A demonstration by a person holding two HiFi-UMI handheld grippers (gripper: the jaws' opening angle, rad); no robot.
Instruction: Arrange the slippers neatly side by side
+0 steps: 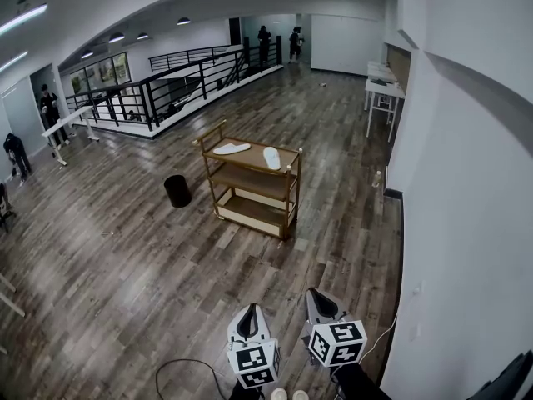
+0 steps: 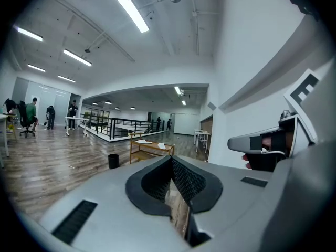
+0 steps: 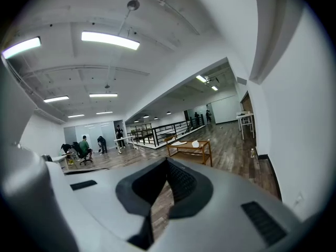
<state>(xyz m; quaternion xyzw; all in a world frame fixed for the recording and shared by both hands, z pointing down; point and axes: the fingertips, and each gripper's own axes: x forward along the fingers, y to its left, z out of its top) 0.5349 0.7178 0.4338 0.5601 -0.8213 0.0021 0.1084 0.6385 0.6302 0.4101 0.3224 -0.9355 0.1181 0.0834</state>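
Observation:
Two white slippers lie apart on the top shelf of a wooden cart [image 1: 291, 192] in the middle of the room: one [image 1: 231, 148] at its left, lying crosswise, the other [image 1: 272, 157] toward its right, at a different angle. The same cart [image 2: 152, 147] looks small and far off in the left gripper view, and so does the cart [image 3: 191, 148] in the right gripper view. My left gripper [image 1: 248, 310] and right gripper [image 1: 319, 295] hang side by side at the bottom of the head view, well short of the cart. Both are shut with nothing between the jaws.
A black bin [image 1: 176, 191] stands on the wood floor left of the cart. White tables [image 1: 383, 90] line the white wall [image 1: 466, 223] on the right. A black railing [image 1: 166, 77] runs along the back left, with people beyond. A dark cable [image 1: 183, 367] loops near my feet.

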